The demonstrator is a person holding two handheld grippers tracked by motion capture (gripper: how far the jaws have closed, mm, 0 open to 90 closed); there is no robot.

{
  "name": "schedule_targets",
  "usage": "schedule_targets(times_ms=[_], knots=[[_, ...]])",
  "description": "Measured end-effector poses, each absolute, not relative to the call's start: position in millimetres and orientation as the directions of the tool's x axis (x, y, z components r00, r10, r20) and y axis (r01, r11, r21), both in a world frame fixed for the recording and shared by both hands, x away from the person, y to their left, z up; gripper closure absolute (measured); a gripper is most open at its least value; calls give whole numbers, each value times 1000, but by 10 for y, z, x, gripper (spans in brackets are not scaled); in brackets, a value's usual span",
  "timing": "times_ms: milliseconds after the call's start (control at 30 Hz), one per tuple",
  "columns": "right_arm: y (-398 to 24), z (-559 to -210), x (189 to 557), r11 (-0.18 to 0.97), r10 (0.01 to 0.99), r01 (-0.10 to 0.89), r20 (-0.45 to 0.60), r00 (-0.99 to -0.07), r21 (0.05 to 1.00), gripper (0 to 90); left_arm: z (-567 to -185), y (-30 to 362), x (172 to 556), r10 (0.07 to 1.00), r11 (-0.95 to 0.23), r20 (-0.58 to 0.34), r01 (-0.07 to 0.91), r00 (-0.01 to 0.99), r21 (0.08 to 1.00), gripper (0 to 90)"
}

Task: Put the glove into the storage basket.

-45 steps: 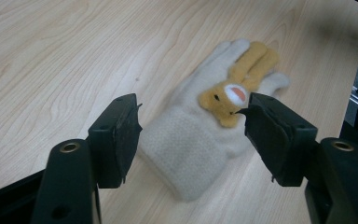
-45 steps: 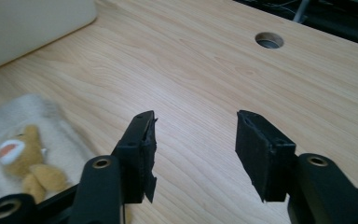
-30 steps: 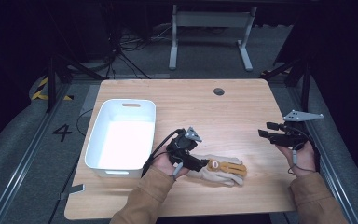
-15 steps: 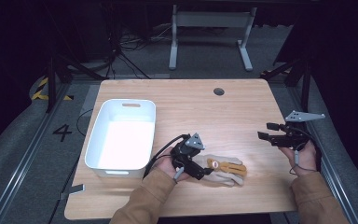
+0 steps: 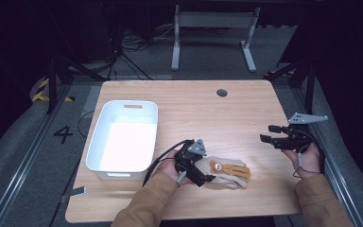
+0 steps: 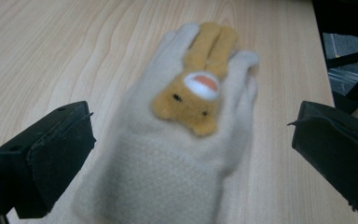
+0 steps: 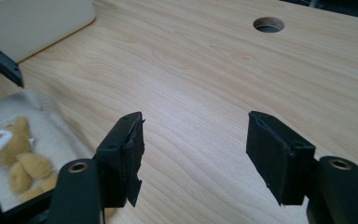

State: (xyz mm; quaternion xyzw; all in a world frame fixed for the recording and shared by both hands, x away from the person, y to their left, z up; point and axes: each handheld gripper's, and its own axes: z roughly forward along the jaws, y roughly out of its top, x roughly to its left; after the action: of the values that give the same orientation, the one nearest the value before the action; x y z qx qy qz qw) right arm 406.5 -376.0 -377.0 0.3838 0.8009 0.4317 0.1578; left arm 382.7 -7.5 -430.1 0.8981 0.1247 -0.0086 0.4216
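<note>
The left gripper (image 5: 203, 178) is sitting at the cuff end of a cream glove (image 5: 227, 171) near the front edge of the table (image 5: 246, 118), its jaws spread wide with one on each side of the cuff — released, not yet gripping anything. In the left gripper view the glove (image 6: 182, 154) is lying between the two black pads, clear of both.

The step in hand is most likely picking the glove up by the cuff, perhaps to carry it to the white bin (image 5: 123, 142) standing just to the left. To do it well, the jaws should be lowering until the pads are level with the fabric, then closing across the thick cuff band rather than the soft body, so the cloth is bunching inside the grip and not slipping out flat against the wood.

The glove is lying flat with its long axis running left to right across the table: cuff towards the bin, fingertips pointing at the right gripper (image 5: 270, 133). The brown bear patch (image 6: 191, 100) is facing up.

The right gripper is hovering well apart over bare wood, jaws open and holding nothing.
</note>
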Motion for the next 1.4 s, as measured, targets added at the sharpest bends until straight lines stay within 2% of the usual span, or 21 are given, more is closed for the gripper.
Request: schedule_targets(times_ms=[367,500,900,1067,1400], knots=[[-3711,-3811,4075,349,739,483,81,-669,803,372,-4472,-140,3884,249,-657,-109,251,962,711,0],[-3698,-3816,4073,353,737,484,80,-671,801,372,-4482,-146,3921,257,-644,-106,252,960,722,0],[-3672,-3840,4078,364,727,485,82,-681,795,372,-4578,-221,3910,223,-708,-68,209,973,675,0],[-3671,-3867,4094,368,727,497,90,-681,786,371,-4627,-236,3936,228,-711,-81,222,970,667,0],[-3651,-3896,4109,384,714,505,98,-693,773,378,-4664,-302,3895,229,-755,-21,191,973,627,14]])
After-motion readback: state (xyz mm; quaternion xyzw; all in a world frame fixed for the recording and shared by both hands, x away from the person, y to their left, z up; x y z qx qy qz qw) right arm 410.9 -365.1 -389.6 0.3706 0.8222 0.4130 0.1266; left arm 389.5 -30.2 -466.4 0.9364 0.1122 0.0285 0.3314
